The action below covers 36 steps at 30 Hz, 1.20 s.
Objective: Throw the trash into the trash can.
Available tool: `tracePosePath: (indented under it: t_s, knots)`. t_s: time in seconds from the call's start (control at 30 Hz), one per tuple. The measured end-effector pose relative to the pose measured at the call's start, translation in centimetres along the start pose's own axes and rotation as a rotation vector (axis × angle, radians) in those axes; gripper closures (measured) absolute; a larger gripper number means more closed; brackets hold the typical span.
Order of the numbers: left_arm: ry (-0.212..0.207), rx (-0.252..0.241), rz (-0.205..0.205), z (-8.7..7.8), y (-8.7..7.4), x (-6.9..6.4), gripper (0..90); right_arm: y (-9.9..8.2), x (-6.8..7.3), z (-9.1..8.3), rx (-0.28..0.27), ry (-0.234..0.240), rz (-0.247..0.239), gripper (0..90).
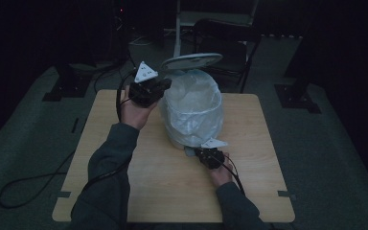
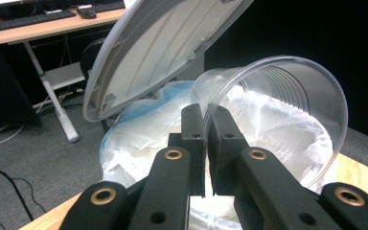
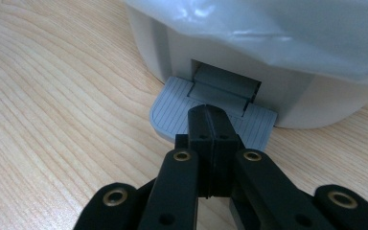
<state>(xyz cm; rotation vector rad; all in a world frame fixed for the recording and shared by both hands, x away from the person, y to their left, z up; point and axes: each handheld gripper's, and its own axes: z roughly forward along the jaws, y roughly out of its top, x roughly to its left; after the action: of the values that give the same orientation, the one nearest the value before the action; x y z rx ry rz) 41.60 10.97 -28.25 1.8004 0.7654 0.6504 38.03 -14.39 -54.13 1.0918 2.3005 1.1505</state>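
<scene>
A small white pedal bin (image 1: 191,136) lined with a white plastic bag (image 1: 194,103) stands mid-table, its lid (image 1: 191,61) raised. My left gripper (image 1: 149,88) hovers at the bin's left rim, shut on the rim of a clear plastic cup (image 2: 278,110) that lies tilted over the bag opening (image 2: 172,124). In the left gripper view the lid (image 2: 158,48) stands up behind the cup. My right gripper (image 3: 210,120) is shut with nothing between its jaws, and its tips press down on the grey foot pedal (image 3: 172,108) at the bin's base (image 3: 316,96).
The wooden table (image 1: 172,182) has bare room in front and on both sides of the bin. A dark chair (image 1: 225,33) stands behind the table. A black cable (image 1: 33,184) trails off the table's left side onto the floor.
</scene>
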Motion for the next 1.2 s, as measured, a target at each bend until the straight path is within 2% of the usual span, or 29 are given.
tracePosePath:
  t_s: [0.87,0.93,1.0,1.2]
  knots:
    - [-0.027,-0.006,-0.014,0.75,0.26,-0.41,86.8,-0.05,-0.05,0.0,-0.004,0.002,-0.002,90.0]
    - [-0.055,-0.01,-0.026,0.86,0.13,-0.26,79.7,-0.05,-0.05,0.0,-0.004,0.002,-0.001,90.0]
    - [-0.054,-0.006,-0.027,0.91,-0.03,-0.2,72.2,-0.06,-0.04,-0.01,-0.004,0.002,0.001,90.0]
    - [-0.054,-0.019,-0.028,0.44,-0.01,-0.03,68.5,-0.06,-0.05,-0.01,-0.004,0.003,0.001,90.0]
